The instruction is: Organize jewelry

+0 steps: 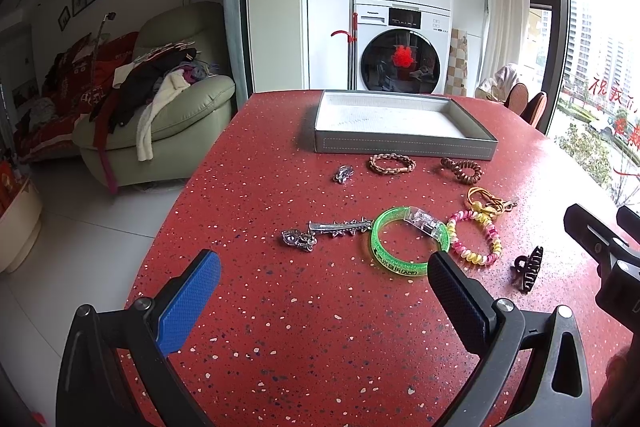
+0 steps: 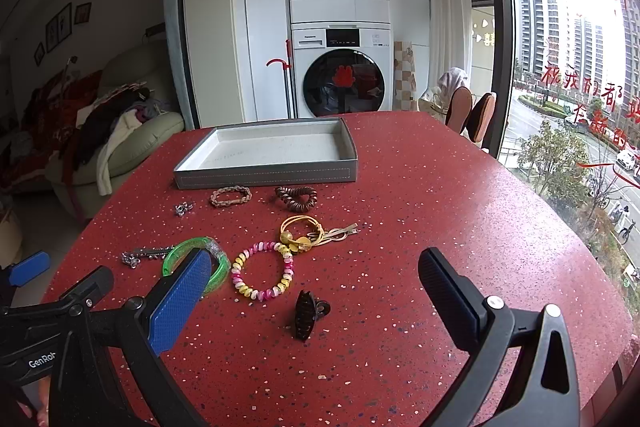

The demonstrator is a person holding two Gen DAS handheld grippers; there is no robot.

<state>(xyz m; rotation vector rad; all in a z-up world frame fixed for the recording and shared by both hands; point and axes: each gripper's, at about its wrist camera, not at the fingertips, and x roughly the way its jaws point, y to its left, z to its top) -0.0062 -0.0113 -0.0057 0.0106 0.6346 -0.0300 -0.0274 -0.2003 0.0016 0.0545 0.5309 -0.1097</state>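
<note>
A shallow grey tray [image 1: 404, 145] [image 2: 264, 177] stands empty at the far side of the red table. In front of it lie loose pieces: a braided bracelet [image 1: 392, 163] [image 2: 231, 195], a brown coil tie [image 1: 461, 170] [image 2: 296, 198], a silver brooch [image 1: 343, 173] [image 2: 183, 207], a silver hair clip [image 1: 340, 227] [image 2: 146, 253], a green bangle [image 1: 404, 247] [image 2: 218, 259], a pink-yellow coil bracelet [image 1: 474, 237] [image 2: 262, 271], gold ties [image 1: 486, 201] [image 2: 302, 229] and a dark claw clip [image 1: 529, 269] [image 2: 307, 313]. My left gripper [image 1: 324, 275] is open, empty, near the bangle. My right gripper [image 2: 316, 275] is open, empty, above the claw clip.
The table [image 1: 304, 339] [image 2: 440, 211] is red speckled with a rounded edge. A green armchair [image 1: 176, 115] piled with clothes stands left. Stacked washer and dryer [image 1: 402, 55] [image 2: 340, 79] stand behind. A window runs along the right [image 2: 568, 87]. The right gripper shows at the left view's edge [image 1: 608, 247].
</note>
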